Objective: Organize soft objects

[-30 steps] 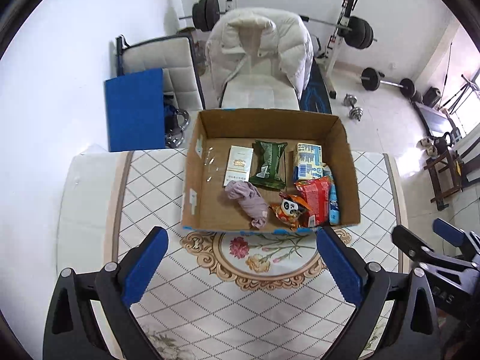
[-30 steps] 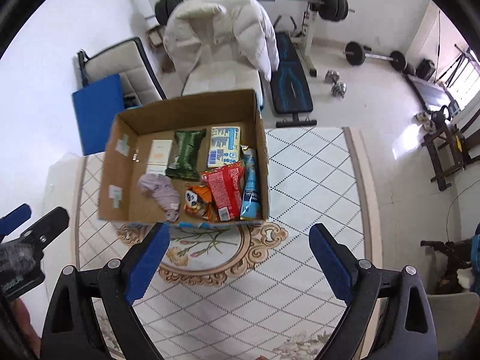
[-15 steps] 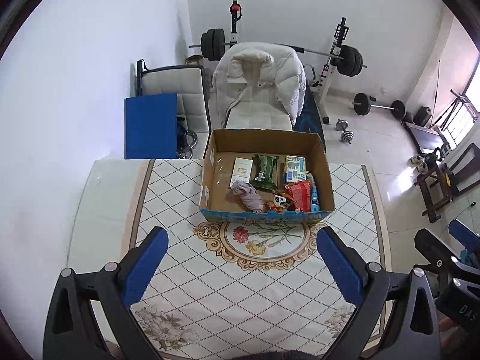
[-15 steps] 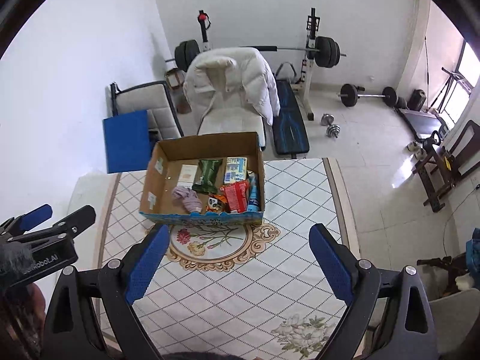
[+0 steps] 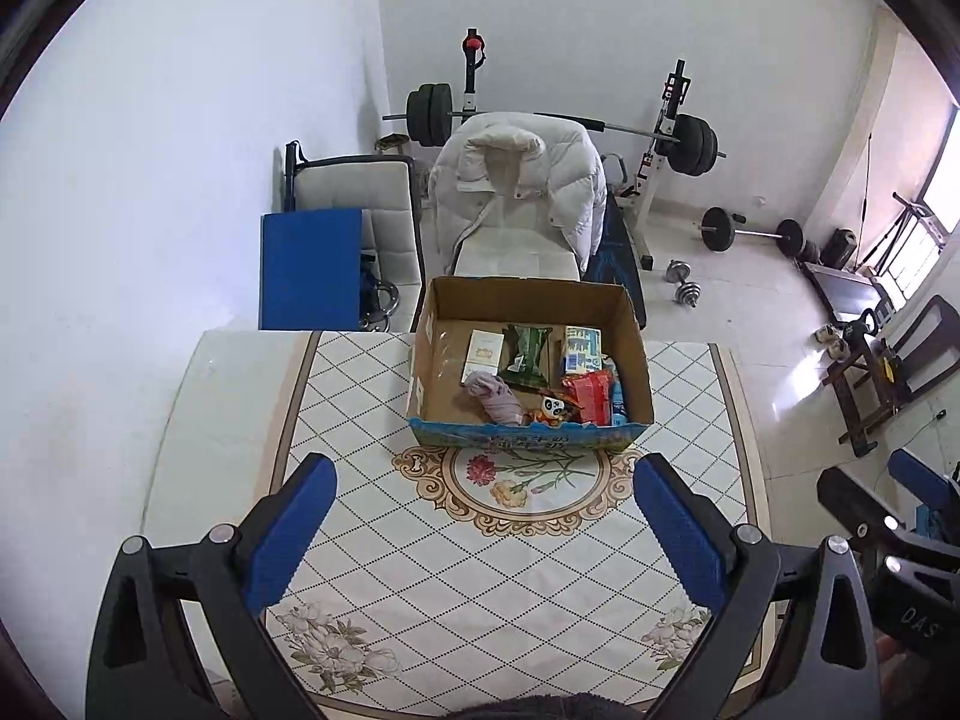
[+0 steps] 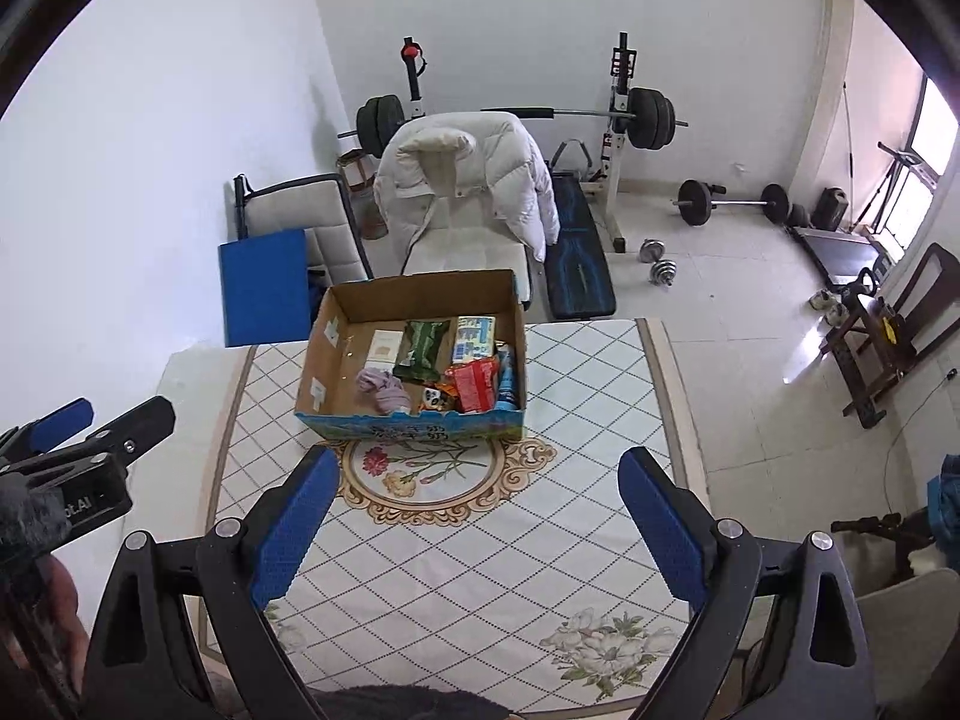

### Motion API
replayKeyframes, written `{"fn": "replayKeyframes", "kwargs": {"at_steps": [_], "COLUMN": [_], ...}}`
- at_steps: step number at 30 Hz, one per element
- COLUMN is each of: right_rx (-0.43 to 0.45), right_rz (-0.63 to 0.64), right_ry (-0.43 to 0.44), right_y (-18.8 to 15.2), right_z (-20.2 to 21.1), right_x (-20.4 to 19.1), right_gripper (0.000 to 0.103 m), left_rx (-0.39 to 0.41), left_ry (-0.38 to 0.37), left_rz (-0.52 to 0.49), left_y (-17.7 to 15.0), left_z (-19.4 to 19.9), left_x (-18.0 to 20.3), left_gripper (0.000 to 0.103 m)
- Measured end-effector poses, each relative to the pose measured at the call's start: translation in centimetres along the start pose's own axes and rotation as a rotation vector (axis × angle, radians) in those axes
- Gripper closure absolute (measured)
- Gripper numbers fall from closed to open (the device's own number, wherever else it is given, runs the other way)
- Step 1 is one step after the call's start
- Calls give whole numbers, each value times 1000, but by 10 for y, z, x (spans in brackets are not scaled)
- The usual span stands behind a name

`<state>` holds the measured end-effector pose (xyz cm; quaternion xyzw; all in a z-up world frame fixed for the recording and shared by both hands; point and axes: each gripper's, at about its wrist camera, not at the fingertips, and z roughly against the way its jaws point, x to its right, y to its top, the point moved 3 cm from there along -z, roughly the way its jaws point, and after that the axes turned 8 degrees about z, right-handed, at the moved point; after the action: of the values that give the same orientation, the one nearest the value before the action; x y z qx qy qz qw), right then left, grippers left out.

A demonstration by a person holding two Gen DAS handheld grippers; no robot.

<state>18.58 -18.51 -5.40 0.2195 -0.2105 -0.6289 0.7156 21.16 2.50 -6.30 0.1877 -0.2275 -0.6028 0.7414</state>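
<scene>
Both my claws empty, jaws wide apart: left gripper (image 5: 480,528), right gripper (image 6: 477,516), high over table (image 5: 420,570). Soft things sit packed in cardboard box (image 5: 528,429); purple cloth (image 5: 495,396) front-left. Descend straight, avoid box wall, pinch cloth bunch centrally.

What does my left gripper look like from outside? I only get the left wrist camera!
Observer: The right wrist view shows the left gripper from its side, open, well left of the cardboard box.
Operator: Who's holding it?
Observer: A hand in a fuzzy grey sleeve.
Operator: What's the blue thing behind the box?
Observer: A blue bench, seen whole there, beside the white jacket.
</scene>
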Motion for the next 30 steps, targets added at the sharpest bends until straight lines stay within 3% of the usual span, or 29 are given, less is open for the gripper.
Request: {"fn": "replayKeyframes", "kwargs": {"at_steps": [30], "right_rx": [39], "right_rz": [19], "right_ry": [-42], "right_y": [14], "right_z": [15], "right_x": [4], "right_gripper": [7], "left_rx": [22], "left_ry": [-8], "left_rz": [-25], "left_y": [-6], "left_z": [12], "left_x": [6], "left_gripper": [1]}}
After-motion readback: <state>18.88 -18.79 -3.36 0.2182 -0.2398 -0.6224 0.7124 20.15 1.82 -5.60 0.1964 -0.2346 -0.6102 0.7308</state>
